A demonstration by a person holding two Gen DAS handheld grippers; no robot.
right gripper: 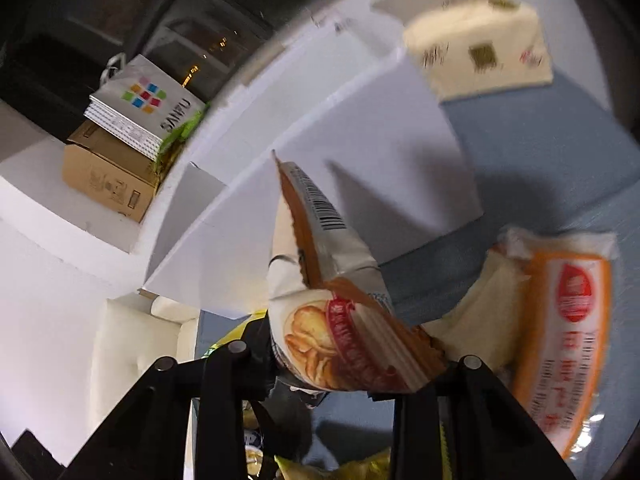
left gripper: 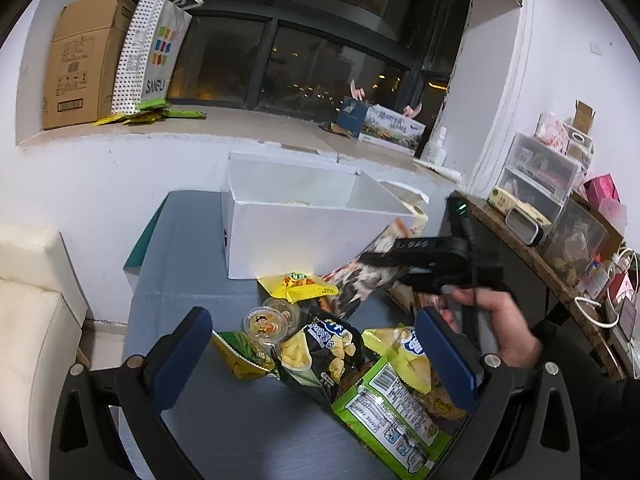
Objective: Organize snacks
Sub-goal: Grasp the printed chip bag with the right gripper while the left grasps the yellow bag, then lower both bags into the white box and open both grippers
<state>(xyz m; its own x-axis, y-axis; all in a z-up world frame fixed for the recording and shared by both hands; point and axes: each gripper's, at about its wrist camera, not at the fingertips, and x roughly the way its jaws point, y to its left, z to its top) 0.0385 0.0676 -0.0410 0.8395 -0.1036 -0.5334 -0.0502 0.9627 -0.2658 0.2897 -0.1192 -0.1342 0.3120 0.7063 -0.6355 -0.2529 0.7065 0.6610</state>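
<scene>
My left gripper (left gripper: 312, 360) stands open above a pile of snacks on the blue-grey table (left gripper: 192, 280). Under it lie a black chip bag (left gripper: 320, 344), a green bag (left gripper: 396, 412), a jelly cup (left gripper: 266, 324) and a green packet (left gripper: 240, 356). A yellow packet (left gripper: 298, 286) lies in front of the open white box (left gripper: 296, 220). My right gripper (right gripper: 354, 366) is shut on a white-and-brown chip bag (right gripper: 328, 312), held tilted in the air close to the white box (right gripper: 320, 152). In the left wrist view a hand (left gripper: 492, 320) holds that gripper (left gripper: 400, 256) with the bag (left gripper: 372, 272).
An orange-edged packet (right gripper: 560, 340) and a cream pack (right gripper: 480, 52) lie on the table to the right of the box. A dark shelf (left gripper: 540, 264) with clear drawers stands on the right, a cream seat (left gripper: 36, 300) on the left. A cardboard box (left gripper: 84, 60) and a paper bag (left gripper: 156, 48) sit on the window sill.
</scene>
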